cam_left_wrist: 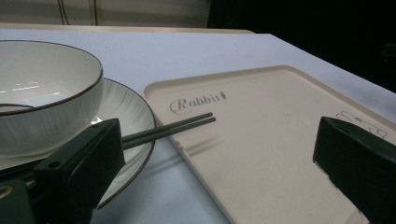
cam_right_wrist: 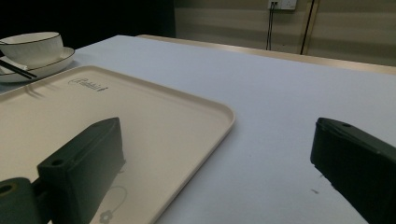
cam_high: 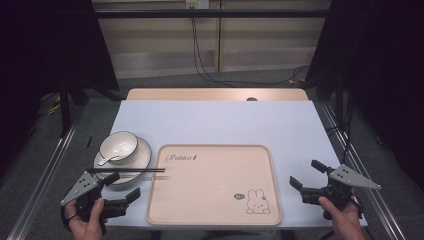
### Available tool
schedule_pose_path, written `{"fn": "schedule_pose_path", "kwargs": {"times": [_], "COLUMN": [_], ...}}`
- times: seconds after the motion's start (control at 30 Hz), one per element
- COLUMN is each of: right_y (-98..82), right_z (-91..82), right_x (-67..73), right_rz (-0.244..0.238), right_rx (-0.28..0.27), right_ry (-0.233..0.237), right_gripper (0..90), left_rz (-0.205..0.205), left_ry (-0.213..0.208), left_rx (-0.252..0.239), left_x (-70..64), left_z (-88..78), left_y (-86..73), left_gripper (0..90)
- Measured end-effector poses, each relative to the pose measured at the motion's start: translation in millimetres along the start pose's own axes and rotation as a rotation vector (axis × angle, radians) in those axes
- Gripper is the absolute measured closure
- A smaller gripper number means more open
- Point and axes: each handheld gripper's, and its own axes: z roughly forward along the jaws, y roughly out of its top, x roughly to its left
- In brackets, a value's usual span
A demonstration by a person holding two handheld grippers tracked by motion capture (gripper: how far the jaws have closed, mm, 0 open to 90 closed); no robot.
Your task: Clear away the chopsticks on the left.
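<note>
While both grippers are held apart and empty, the chopsticks [cam_high: 127, 170] are found just ahead of the left gripper [cam_high: 123, 187], lying crosswise from plate [cam_high: 145, 150] to tray [cam_high: 210, 220]; the right gripper [cam_high: 307, 177] is well away.

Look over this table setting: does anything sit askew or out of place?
Yes. The black chopsticks lie across the plate's near rim, their tips overhanging the tray's left edge instead of resting flat. Nothing looks spilled or broken.

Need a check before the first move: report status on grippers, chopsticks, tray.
Left gripper open, right gripper open, both empty. Chopsticks across plate, tips over tray edge. Nothing between.
</note>
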Motion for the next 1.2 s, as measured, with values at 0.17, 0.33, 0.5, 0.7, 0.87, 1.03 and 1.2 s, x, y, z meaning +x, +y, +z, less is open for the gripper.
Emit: {"fn": "schedule_pose_path", "kwargs": {"times": [0.17,0.33,0.5,0.7,0.87,1.03,1.2], "right_y": [0.0,-0.7,-1.0,-1.3,-1.1,-0.9,-1.1], "right_z": [-0.3,0.5,1.3,3.8,4.4,4.8,5.6], "right_x": [0.6,0.7,0.7,2.4,3.0,4.0,5.5], "right_rz": [-0.003,-0.008,-0.003,-0.004,-0.004,-0.008,-0.020], "right_rx": [0.008,0.016,0.020,0.031,0.032,0.034,0.044], "right_ry": [0.005,0.010,0.010,0.019,0.023,0.026,0.024], "right_gripper": [2.7,2.8,3.0,3.1,3.2,3.3,3.9], "left_rz": [0.003,0.026,0.038,0.091,0.090,0.120,0.131], "left_ry": [-0.027,-0.056,-0.102,-0.054,-0.093,-0.092,-0.088], "left_rx": [0.003,0.020,0.028,0.045,0.078,0.116,0.141], "left_x": [-1.1,-4.8,-2.2,4.3,11.1,20.1,40.9], "left_z": [1.0,4.3,2.3,-4.5,-7.7,-12.1,-18.1], "left_y": [-0.1,1.8,3.5,12.4,17.3,23.4,25.6], "left_gripper": [1.8,1.9,3.2,3.3,3.4,4.4,8.1]}}
